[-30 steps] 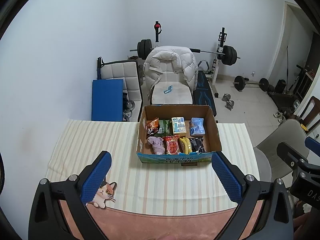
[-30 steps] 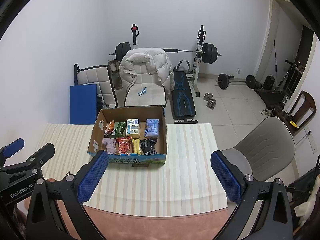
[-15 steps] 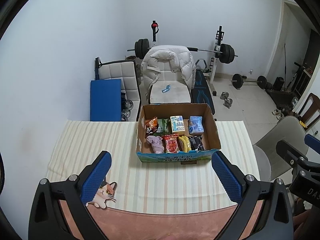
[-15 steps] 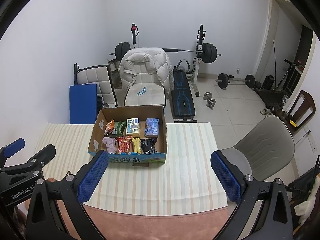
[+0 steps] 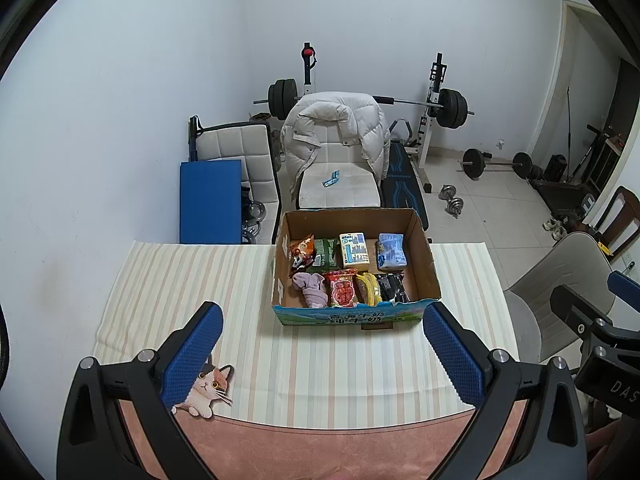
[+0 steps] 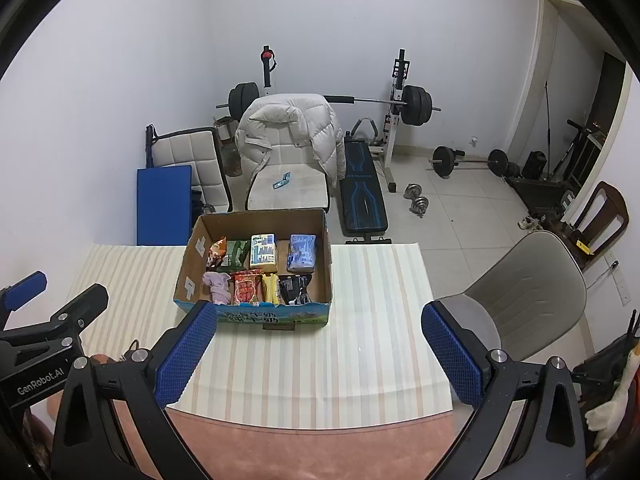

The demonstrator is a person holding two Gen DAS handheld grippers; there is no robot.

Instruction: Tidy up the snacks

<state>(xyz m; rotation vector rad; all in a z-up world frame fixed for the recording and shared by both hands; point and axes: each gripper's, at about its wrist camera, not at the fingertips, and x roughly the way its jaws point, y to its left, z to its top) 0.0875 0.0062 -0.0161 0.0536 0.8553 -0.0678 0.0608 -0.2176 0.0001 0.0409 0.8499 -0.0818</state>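
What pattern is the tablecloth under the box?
Cream with pale peach stripes, tablecloth; clearest in the left wrist view.

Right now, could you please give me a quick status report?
Left gripper open, empty. Right gripper open, empty. Snacks in cardboard box on striped tablecloth. Nothing in the way.

**Materials and finishes**

Cardboard box (image 5: 425, 258) ahead of both claws: raw matt brown inside, glossy printed blue front. Snack packets (image 5: 342, 289) in it: shiny plastic film; one purple item (image 5: 309, 288) looks like soft cloth. Tabletop (image 5: 332, 356) under the claws: striped matt cloth, pinkish fuzzy fabric at the near edge. Left claw (image 5: 324, 354) and right claw (image 6: 318, 354): matt black plastic arms, rough-textured blue pads (image 5: 192, 354), bright metal screws. Puffer jacket (image 5: 336, 128) beyond the box: quilted, slight sheen. Floor (image 6: 460, 208): smooth glossy tile.
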